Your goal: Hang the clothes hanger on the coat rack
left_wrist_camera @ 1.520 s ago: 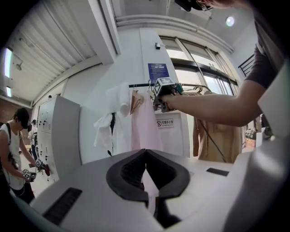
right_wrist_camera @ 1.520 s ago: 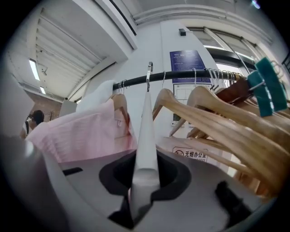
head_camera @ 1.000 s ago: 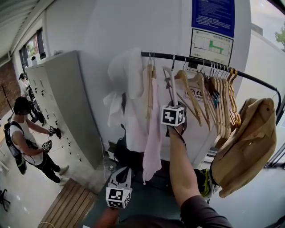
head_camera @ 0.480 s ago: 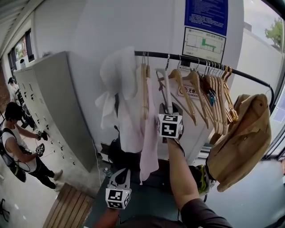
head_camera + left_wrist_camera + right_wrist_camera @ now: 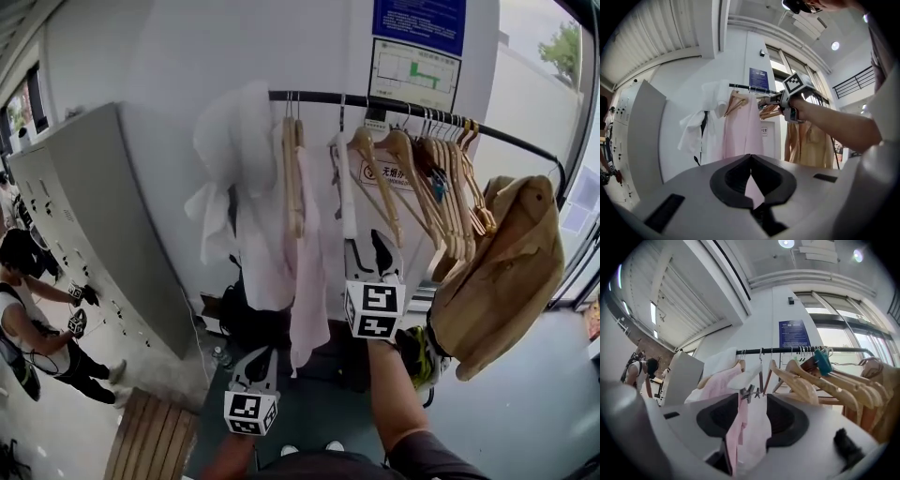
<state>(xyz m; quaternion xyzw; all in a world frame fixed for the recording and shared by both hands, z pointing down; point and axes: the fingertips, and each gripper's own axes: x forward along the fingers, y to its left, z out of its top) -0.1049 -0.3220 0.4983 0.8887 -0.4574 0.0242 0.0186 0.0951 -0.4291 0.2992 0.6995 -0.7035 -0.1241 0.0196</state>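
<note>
While the right gripper opens its jaws, empty, the hanger hangs just above and beyond them on the rack, hook up, arms end-on toward it. Left gripper closed, empty.

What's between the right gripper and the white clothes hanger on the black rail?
Nothing visible. The right gripper, jaws opening and empty, faces the white clothes hanger directly; it hangs on the black metal rail, between a pink garment and wooden hangers.

Three views, all on the coat rack.
Head view set back before it; left gripper view lower, farther off; right gripper view nearest, below, tilted up.
</note>
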